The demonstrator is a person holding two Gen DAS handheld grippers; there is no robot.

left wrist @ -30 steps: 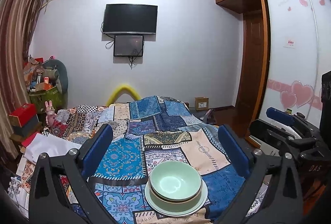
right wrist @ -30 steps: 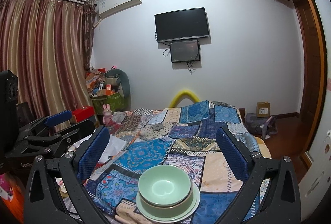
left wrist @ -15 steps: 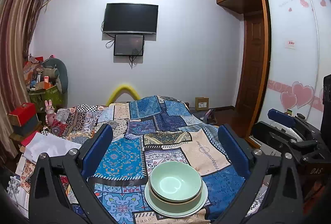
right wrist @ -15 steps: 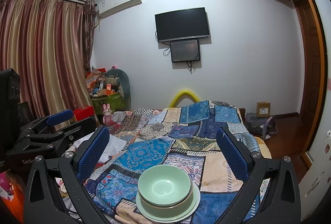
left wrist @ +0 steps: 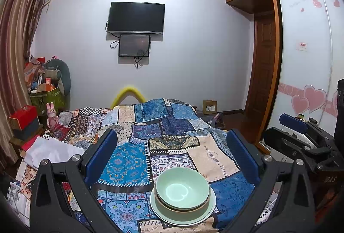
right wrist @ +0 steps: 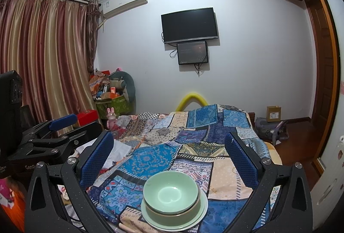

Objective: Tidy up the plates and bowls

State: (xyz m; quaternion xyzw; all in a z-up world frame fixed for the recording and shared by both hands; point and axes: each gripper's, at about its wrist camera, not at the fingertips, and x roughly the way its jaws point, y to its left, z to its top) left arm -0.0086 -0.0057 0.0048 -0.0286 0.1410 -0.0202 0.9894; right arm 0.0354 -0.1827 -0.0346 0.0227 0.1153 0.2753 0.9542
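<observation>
Nothing has moved: two bowls (left wrist: 182, 189) nest on one plate (left wrist: 206, 214), both tools (left wrist: 172, 147) (right wrist: 168, 148) wide.

Even, cool indoor light fills both views, its source out of frame, and shadows are soft. Focus is sharp throughout. A pale sheen sits inside the top bowl (left wrist: 182, 187). Fisheye distortion bends the curtain (right wrist: 43, 56) and wardrobe (left wrist: 305, 60); corners vignette to black.

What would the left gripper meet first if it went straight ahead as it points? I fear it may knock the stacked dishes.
Probably not the dishes: the left gripper points over the bowls, so likely the patchwork quilt further up the bed. Depth is unclear.
</observation>
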